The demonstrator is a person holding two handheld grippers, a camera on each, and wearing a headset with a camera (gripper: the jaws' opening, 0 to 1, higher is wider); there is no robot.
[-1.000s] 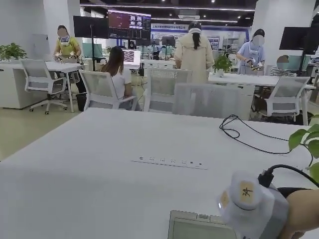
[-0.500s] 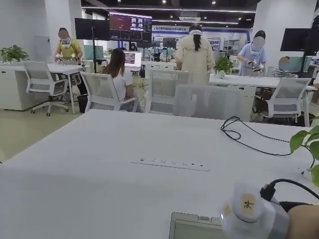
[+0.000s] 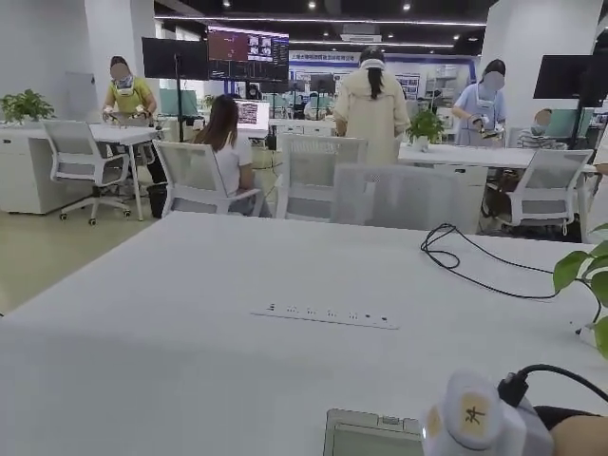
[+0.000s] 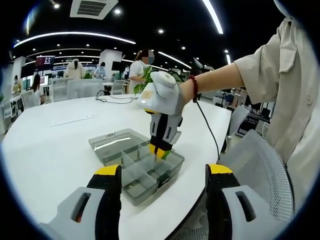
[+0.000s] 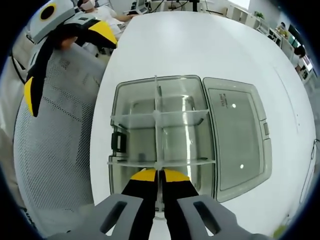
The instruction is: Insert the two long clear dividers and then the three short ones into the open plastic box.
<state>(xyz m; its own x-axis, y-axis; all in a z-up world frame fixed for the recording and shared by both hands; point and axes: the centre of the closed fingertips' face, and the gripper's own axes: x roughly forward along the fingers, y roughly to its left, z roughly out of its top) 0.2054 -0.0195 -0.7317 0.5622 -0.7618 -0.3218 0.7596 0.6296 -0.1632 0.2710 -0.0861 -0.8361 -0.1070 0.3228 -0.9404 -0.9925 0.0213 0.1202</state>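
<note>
The open plastic box (image 5: pixel 116 100) sits on the white worktop (image 3: pixel 190 323) near its front edge, with the lid (image 5: pixel 237 135) laid flat beside it. A mesh chair (image 5: pixel 55 130) stands just off that edge. Farther back on the worktop are a flush socket strip (image 3: pixel 328 315), a looping black cable (image 3: pixel 475 264) and the leaves of a plant (image 3: pixel 584 271), all well apart from the box. The right gripper (image 5: pixel 159 176) stands over the middle of the box. Its fingers (image 5: pixel 145 176) are closed on the top edge of a clear divider (image 5: pixel 156 125), which stands upright along the box's centre line and meets two cross dividers (image 5: pixel 185 116). The left gripper (image 4: pixel 164 172) is held at the worktop's edge over the chair, apart from the box, its fingers (image 4: pixel 107 175) spread wide and gripping nothing. Since a second ago the head view has tipped a touch, and the right gripper sits a little lower against the lid's corner. The box, cable and strip lie as they did. A round yellow sticker (image 3: pixel 472 415) on the right gripper bears a black character I cannot read, and the writing on the far screens is too small to make out.
</note>
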